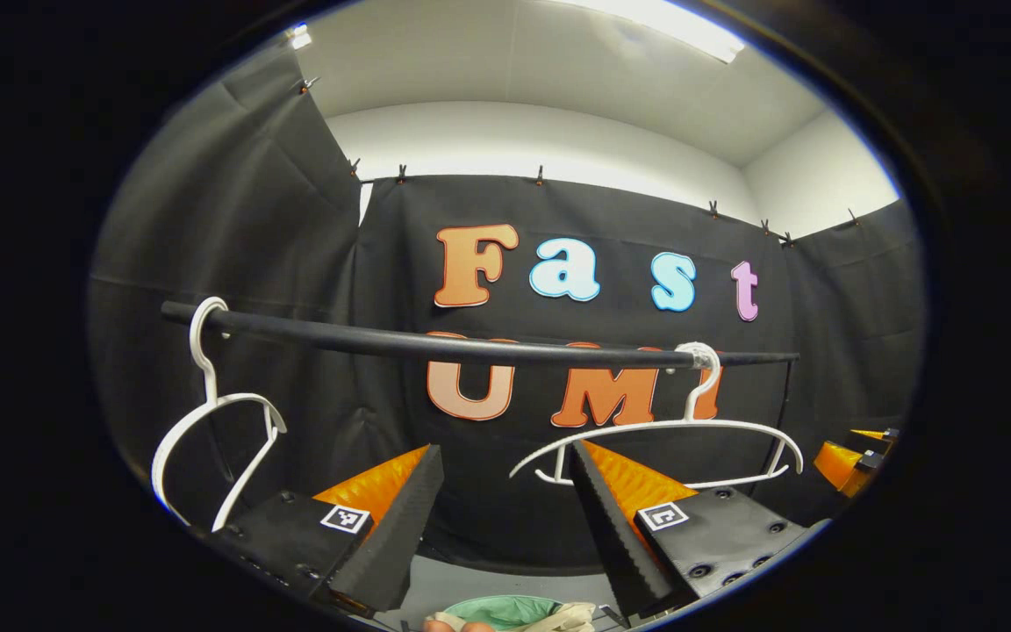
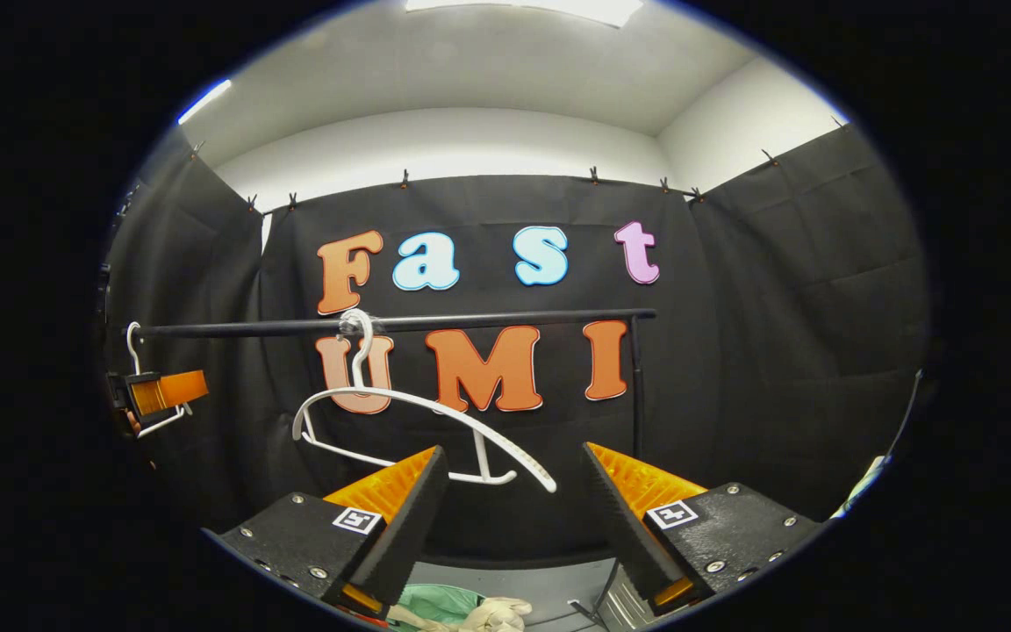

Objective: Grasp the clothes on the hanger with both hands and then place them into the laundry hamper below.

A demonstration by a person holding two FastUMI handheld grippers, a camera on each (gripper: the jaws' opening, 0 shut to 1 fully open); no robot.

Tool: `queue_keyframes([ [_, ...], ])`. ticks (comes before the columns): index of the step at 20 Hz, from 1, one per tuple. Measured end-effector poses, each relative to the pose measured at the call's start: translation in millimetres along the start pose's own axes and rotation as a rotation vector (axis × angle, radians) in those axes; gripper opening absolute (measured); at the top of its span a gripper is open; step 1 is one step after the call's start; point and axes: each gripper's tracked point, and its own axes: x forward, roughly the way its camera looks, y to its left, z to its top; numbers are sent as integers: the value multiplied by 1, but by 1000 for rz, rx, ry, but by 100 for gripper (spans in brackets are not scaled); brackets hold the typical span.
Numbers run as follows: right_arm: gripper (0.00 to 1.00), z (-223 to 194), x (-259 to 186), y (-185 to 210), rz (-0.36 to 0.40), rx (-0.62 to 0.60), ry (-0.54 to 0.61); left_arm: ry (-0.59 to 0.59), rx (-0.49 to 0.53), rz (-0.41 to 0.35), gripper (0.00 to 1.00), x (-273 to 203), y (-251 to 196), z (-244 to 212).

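In the left gripper view, the left gripper [image 1: 505,527] is held up facing the booth's back wall, jaws spread wide with nothing between them. A black rail [image 1: 470,347] runs across the middle of the frame. Two white hangers hang from it, both bare: one hanger [image 1: 207,421] near the rail's left end, seen almost edge-on, and a second hanger [image 1: 659,439] near the right end, seen broadside just behind the right finger. At the far right edge the right gripper [image 1: 852,461] shows in part; I cannot tell from here how its jaws stand. At the very bottom, between the fingers, lie the clothes [image 1: 514,614], a green piece and a cream piece bunched together, with fingertips [image 1: 457,626] of a hand at the lower edge. Whether the hamper holds them cannot be made out.

In the right gripper view, the right gripper [image 2: 514,535] also faces the wall, jaws wide and empty. The broadside hanger [image 2: 418,430] now hangs tilted left of centre, down toward the right, above the gap between the fingers. The rail's upright post [image 2: 635,386] stands at its right end, and the wall right of it is bare cloth. At the left edge the left gripper [image 2: 159,392] sits in front of the other hanger [image 2: 132,347]. The green and cream clothes [image 2: 462,613] lie low between the fingers, well below the rail.
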Motion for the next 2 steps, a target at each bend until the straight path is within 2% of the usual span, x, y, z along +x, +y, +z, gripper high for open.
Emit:
queue_keyframes([
  [1, 100, 2, -2, -2, -8, -2, -5, 4, -2, -6, 95, 1, -2, -2],
  [2, 100, 5, -3, -1, -12, -5, -12, 6, -5, -13, 97, 0, -4, -3],
])
